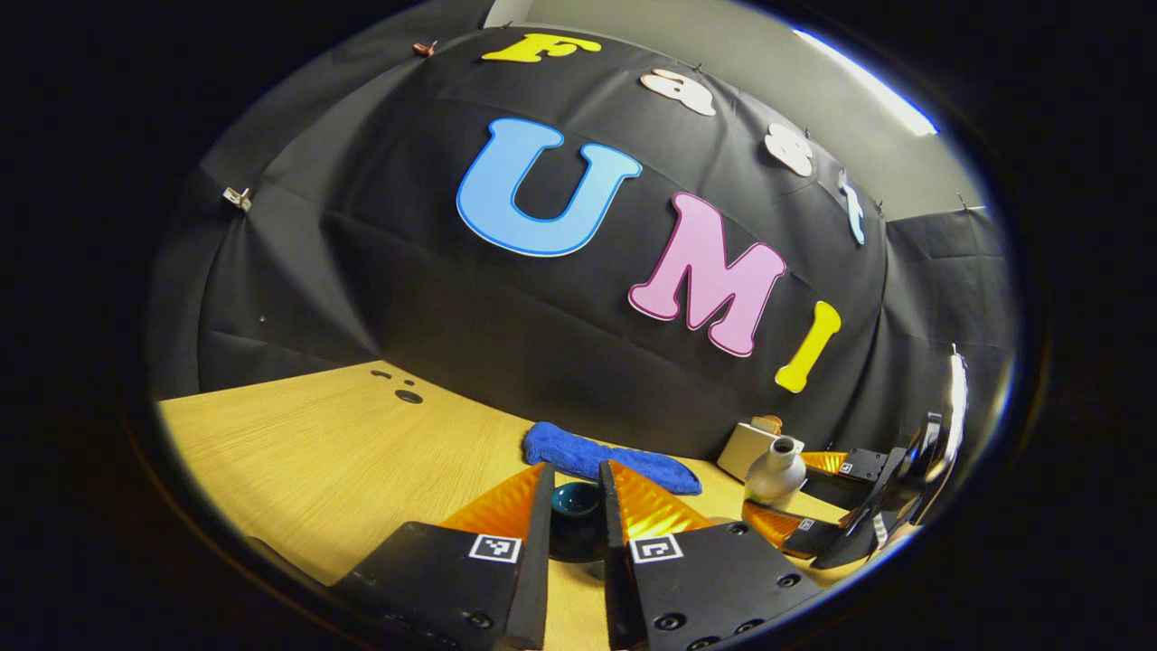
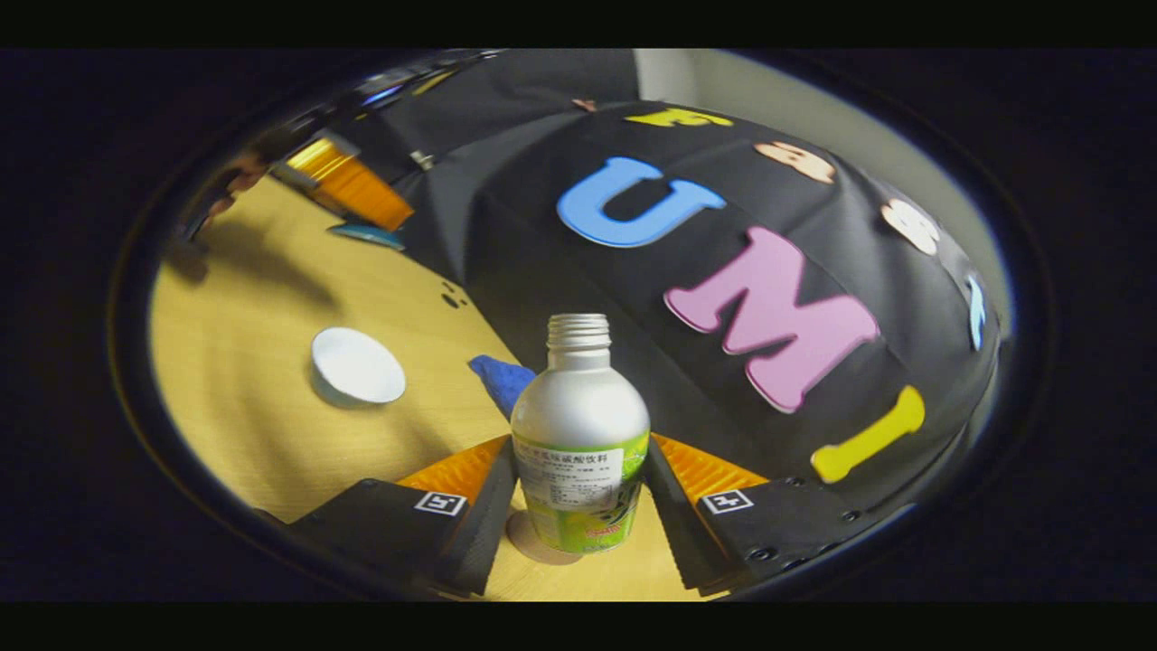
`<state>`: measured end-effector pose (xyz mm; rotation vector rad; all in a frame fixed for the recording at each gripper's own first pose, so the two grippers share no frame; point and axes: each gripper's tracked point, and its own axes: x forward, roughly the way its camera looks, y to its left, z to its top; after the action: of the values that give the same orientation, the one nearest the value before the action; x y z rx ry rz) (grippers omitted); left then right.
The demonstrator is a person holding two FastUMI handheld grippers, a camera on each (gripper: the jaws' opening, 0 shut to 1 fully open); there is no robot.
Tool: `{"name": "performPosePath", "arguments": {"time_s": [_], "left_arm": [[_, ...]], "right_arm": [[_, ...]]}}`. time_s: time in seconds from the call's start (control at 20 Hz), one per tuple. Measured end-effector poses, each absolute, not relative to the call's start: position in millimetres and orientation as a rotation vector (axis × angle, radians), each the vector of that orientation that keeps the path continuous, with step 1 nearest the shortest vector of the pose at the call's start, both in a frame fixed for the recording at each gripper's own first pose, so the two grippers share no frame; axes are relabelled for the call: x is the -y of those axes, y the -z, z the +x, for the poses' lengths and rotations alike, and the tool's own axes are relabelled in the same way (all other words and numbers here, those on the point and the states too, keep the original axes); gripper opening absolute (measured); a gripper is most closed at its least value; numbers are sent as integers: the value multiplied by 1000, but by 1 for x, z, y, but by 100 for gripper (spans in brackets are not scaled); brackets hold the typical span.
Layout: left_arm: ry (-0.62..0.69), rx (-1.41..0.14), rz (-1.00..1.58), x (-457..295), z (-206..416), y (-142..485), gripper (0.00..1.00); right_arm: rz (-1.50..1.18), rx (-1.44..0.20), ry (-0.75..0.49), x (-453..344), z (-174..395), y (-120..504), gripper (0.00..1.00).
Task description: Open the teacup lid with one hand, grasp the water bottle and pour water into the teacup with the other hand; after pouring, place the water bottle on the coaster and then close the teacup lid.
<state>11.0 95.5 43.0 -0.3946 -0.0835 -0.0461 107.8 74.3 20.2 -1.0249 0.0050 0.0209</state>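
In the left gripper view, the left gripper (image 1: 576,506) holds a dark teal teacup lid (image 1: 577,520) between its two fingers, both pressing on its sides, lifted a little above the wooden table (image 1: 343,452). Just past the fingertips lies a folded blue cloth (image 1: 610,459) against the booth wall. Off to that gripper's right, the water bottle (image 1: 776,472) stands between the orange-backed fingers of the right gripper (image 1: 800,493), with a pale box-like item (image 1: 743,448) just behind it. In the right gripper view, the right gripper (image 2: 578,506) has its fingers closed against both sides of the water bottle (image 2: 580,434), a capless white bottle with a green label, upright and right in front of the camera. Its base seems to sit at the edge of a round tan coaster (image 2: 529,541) between the fingers. Ahead and to the left stands the open white teacup (image 2: 357,365), well apart from the bottle; the blue cloth (image 2: 500,380) peeks out behind the bottle, and farther left the left gripper (image 2: 348,185) hangs over the table.
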Motion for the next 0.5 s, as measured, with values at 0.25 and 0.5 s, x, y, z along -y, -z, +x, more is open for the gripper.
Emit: {"name": "performPosePath", "arguments": {"time_s": [0.25, 0.5], "left_arm": [[48, 85, -394, -96, 10, -43, 29], [56, 76, -401, -94, 11, -42, 29]], "right_arm": [[-1289, 13, -66, -95, 112, 1, 78], [-1453, 15, -56, -93, 120, 7, 75]]}}
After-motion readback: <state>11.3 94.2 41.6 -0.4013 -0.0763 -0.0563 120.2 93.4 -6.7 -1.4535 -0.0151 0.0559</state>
